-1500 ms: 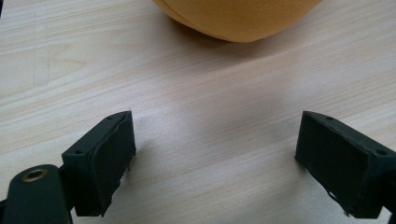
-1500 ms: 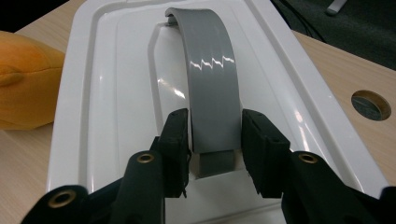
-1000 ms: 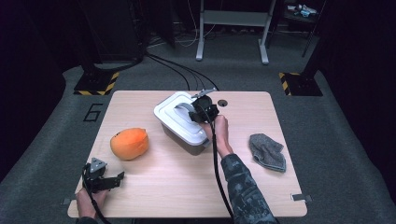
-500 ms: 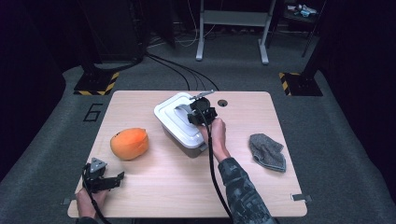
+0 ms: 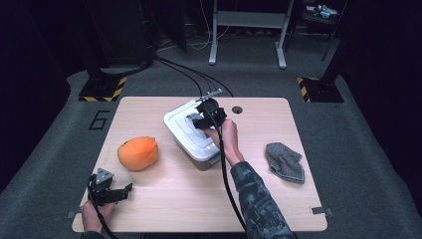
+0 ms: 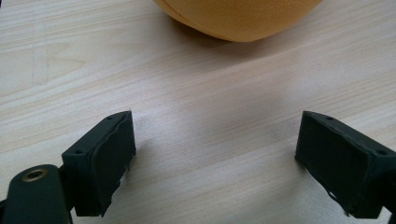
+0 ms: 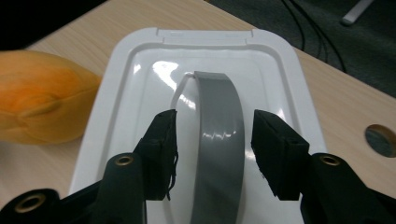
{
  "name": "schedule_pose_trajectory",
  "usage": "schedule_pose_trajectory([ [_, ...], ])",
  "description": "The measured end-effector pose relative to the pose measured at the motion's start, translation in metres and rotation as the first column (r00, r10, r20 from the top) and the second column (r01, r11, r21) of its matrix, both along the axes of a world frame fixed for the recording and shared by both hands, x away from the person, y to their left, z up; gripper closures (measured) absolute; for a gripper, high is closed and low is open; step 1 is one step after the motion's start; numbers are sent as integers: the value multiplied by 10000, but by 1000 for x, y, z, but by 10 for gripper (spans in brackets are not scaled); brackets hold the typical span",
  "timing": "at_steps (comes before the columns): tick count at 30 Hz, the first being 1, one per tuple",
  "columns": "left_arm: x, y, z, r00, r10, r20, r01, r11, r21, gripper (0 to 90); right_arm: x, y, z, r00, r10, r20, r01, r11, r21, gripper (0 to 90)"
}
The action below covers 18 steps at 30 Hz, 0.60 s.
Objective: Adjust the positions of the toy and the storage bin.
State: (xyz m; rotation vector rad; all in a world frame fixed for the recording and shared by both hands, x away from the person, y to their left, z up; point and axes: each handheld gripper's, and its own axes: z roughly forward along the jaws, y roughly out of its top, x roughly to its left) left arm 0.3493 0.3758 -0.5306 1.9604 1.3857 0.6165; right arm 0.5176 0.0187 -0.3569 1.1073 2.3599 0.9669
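A white lidded box (image 5: 185,134) stands mid-table, with a grey strap handle (image 7: 219,121) lying across its lid (image 7: 135,88). My right gripper (image 5: 201,119) hovers over that lid. In the right gripper view it (image 7: 212,130) is open, one jaw on each side of the handle with a small gap to both. An orange plush (image 5: 138,153) lies left of the box. My left gripper (image 5: 122,191) rests near the table's front left corner. It stands open (image 6: 215,144) over bare wood, and the plush (image 6: 238,16) lies just ahead of it.
A grey cloth (image 5: 284,162) lies at the right of the table. A round cable hole (image 5: 237,109) sits behind the box. Black cables (image 5: 189,74) run across the floor beyond the far edge. Bare wood spans the table's front middle.
My right gripper has shifted left across the lid and now straddles the grey handle. The left gripper has not moved.
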Motion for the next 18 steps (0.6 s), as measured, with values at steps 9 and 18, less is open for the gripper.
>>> schedule_pose_trajectory([
  [9,0,-1,-1,9999,41,121,-41,10000,-3,120,9,7,-3,9997,-247,-63,244,9991,-353,656],
  [18,0,-1,-1,9999,63,148,-63,10000,-24,120,2,13,-2,9955,-880,-354,874,9960,-188,664],
])
